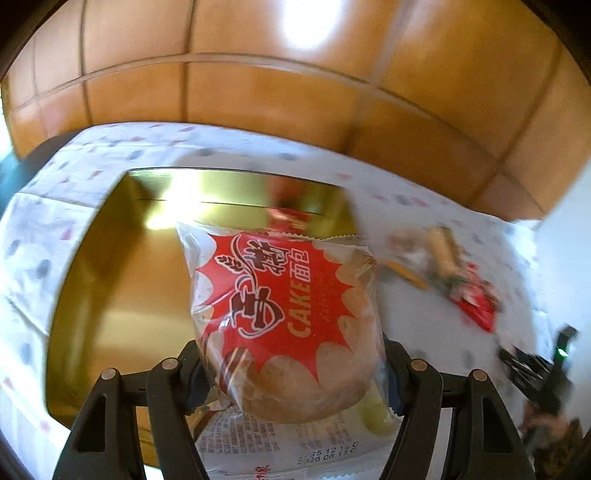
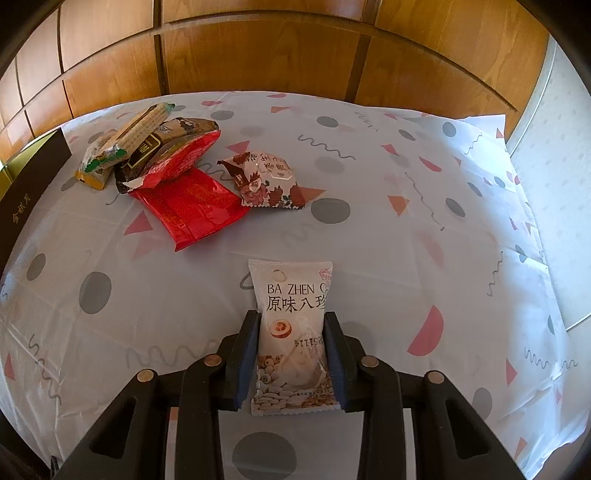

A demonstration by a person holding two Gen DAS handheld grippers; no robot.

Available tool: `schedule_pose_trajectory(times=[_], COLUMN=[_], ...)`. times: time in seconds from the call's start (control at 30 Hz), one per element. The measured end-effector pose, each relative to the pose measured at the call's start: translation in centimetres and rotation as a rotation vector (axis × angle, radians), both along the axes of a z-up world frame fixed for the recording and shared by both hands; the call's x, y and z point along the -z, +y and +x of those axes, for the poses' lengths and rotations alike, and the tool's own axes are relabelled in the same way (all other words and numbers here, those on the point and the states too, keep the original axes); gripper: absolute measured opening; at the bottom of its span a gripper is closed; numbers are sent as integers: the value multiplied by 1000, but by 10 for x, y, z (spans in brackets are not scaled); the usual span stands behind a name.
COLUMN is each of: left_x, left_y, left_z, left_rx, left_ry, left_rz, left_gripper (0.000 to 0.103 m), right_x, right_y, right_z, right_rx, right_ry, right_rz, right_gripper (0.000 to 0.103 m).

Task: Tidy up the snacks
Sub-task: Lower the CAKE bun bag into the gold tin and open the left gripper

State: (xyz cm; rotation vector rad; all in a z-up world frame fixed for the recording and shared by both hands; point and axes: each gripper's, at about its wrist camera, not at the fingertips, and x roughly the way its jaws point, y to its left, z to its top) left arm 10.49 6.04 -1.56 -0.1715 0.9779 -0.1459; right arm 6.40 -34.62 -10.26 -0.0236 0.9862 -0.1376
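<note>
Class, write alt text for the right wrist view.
The right hand-held gripper grips a white Ba Zhen snack packet above a patterned tablecloth. A pile of snack packets lies at the far left.

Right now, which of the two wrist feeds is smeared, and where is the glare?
Left wrist view: motion-blurred tablecloth and loose snacks, glare on the gold tray and wood panel; only the gripped cake packet reads sharp. Right wrist view: crisp, evenly lit, the white packet legible.
</note>
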Motion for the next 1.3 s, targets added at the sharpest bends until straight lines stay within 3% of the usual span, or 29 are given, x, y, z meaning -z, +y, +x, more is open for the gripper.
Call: schedule_pose_trajectory(times=[0.17,0.33,0.5,0.6,0.67,0.8,0.93,1.13,1.3], left_x=[7,18,36,39,37,27,8,-12,-13], left_y=[26,25,17,19,22,26,24,10,2], left_z=[35,78,116,122,119,110,77,18,-17], left_rx=[-35,-20,0,-32,-55,-123,-172,-178,-154], left_ry=[29,44,58,66,52,17,-49,-177,-199], left_rz=[80,167,170,137,148,180,232,236,224], left_gripper=[72,72,74,88,94,95,95,95,95], right_x=[0,1,1,1,1,2,2,2,1], right_y=[0,-1,-1,-1,-1,-1,1,2,3], right_z=[0,1,2,2,1,0,-2,-3,-5], right_rx=[1,9,19,23,27,32,37,42,51], right_ry=[2,2,2,0,-4,-13,-23,-30,-40], right_rz=[2,8,12,16,17,13,4,-6,-7], right_gripper=[34,34,34,34,34,34,34,34,33])
